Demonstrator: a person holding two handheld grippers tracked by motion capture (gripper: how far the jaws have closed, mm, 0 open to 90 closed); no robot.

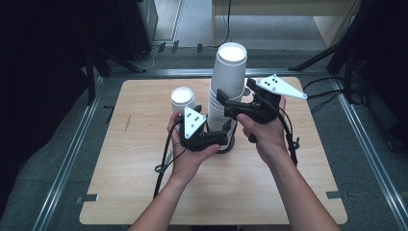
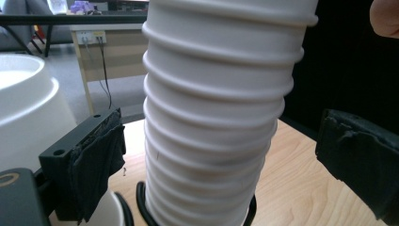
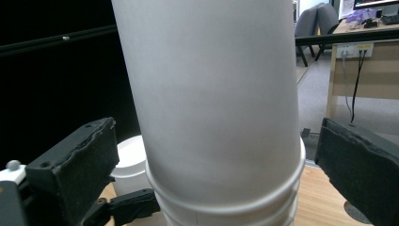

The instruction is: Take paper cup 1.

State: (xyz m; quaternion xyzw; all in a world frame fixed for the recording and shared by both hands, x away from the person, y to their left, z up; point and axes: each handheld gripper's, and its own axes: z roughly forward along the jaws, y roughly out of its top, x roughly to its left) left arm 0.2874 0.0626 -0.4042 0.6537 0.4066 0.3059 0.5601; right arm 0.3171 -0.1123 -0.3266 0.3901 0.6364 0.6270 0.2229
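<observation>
the left gripper stands wide open around the low part of the stack of paper cups, jaws not touching it. the right gripper is also open, its jaws on both sides of the top cup. the stack stands in the middle of the table, one single cup just beside it. i judge one cup is already separated; the next is not yet gripped.

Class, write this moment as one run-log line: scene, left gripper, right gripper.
scene: cup stack and single cup on table | left gripper: open around stack's base | right gripper: open around top cup
</observation>
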